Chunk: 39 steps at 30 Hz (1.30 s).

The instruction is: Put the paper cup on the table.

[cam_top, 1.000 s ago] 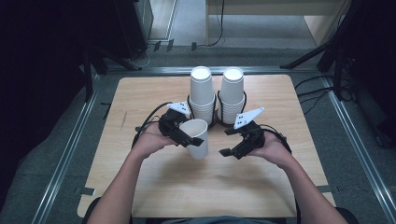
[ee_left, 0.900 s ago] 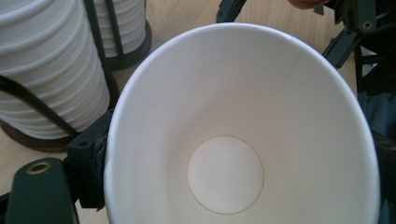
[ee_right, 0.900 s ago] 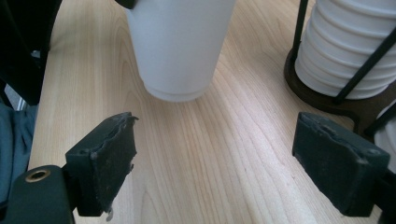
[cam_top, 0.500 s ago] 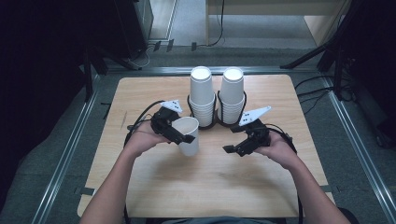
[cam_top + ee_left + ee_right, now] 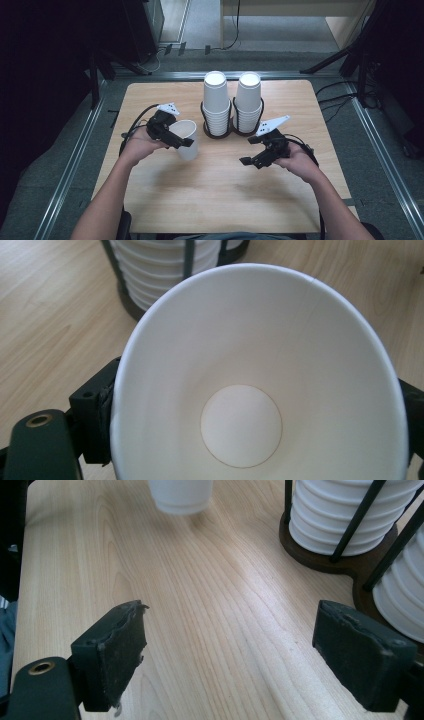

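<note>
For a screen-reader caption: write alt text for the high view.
A person's left gripper holds a white paper cup over a wooden table. The right gripper hovers open beside two stacks of paper cups in a dark holder.

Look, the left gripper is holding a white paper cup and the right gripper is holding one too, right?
Not quite. The left gripper does hold a white paper cup, but the right gripper holds nothing: the right gripper view shows its jaws open over the bare wooden table.

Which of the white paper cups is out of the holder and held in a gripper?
The single cup clamped in the left gripper, left of the two stacks that sit upside down in the dark holder.
</note>
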{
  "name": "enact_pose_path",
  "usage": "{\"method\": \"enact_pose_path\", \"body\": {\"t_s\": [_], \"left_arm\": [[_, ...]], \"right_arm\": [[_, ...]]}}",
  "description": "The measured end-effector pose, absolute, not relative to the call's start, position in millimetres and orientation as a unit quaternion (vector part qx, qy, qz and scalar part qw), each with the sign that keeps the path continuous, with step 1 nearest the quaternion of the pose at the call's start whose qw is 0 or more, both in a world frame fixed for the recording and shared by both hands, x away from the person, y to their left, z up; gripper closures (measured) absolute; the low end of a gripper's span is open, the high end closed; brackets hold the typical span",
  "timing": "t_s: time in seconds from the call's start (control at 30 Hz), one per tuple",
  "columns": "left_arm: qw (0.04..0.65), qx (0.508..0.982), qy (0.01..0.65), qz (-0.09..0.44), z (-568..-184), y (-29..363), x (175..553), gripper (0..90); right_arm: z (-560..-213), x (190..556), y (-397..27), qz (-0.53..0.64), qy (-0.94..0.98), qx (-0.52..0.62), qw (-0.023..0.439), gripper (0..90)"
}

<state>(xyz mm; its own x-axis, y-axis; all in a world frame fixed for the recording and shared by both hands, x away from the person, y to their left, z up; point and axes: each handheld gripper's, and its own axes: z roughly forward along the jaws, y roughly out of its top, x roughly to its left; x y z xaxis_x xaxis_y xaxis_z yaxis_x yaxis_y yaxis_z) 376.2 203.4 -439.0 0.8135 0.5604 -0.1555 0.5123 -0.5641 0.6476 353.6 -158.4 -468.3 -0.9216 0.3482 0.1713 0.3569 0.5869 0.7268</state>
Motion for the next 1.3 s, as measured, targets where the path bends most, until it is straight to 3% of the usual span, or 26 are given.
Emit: {"method": "enact_pose_path", "body": {"t_s": [0.67, 1.3], "left_arm": [[0.32, 0.88, 0.341, 0.08, -435, 239, 410, 10.6], [0.297, 0.861, 0.393, 0.127, -456, 268, 421, 7.7]], "right_arm": [[-477, 357, -162, -0.404, -0.892, -0.205, 0.004, 14.2], [-480, 358, -160, -0.4, -0.893, -0.206, 0.005, 14.3]]}}
